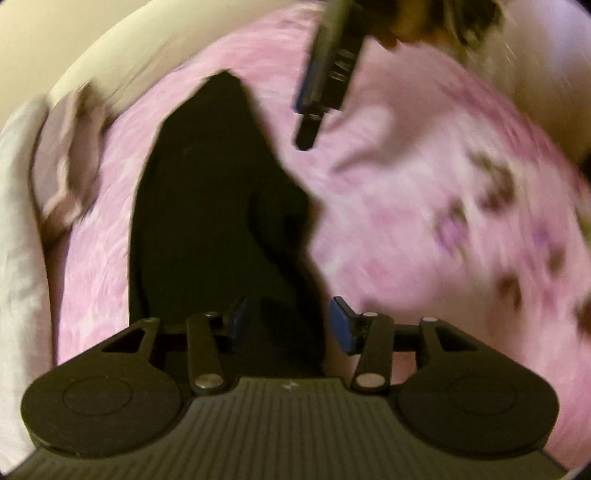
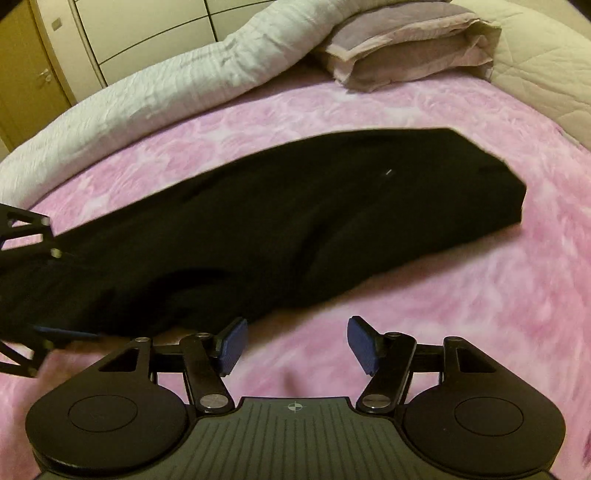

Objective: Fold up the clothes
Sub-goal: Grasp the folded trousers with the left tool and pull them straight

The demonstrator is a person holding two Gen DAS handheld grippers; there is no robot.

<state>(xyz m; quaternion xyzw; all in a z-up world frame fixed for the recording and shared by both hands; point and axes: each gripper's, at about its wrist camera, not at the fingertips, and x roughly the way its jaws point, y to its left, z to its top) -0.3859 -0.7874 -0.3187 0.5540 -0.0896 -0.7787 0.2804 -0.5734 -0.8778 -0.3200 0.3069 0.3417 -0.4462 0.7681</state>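
A long black garment (image 2: 295, 206) lies folded lengthwise across the pink bedspread (image 2: 461, 295). In the left wrist view, my left gripper (image 1: 290, 323) stands open over the near end of the garment (image 1: 207, 206), with black cloth lying between its blue pads. My right gripper (image 2: 297, 345) is open just off the garment's near edge, above bare bedspread, with nothing in it. The left wrist view shows the right gripper (image 1: 306, 129) side-on from above, hanging over the bedspread beside the cloth. One blue finger (image 2: 70, 335) of the left gripper shows at the garment's left end.
A rolled white duvet (image 2: 177, 85) runs along the far side of the bed. A mauve pillow (image 2: 406, 44) lies at the far right beside a beige quilt (image 2: 546, 74). Wardrobe doors (image 2: 147, 26) stand behind. The left wrist view is motion-blurred.
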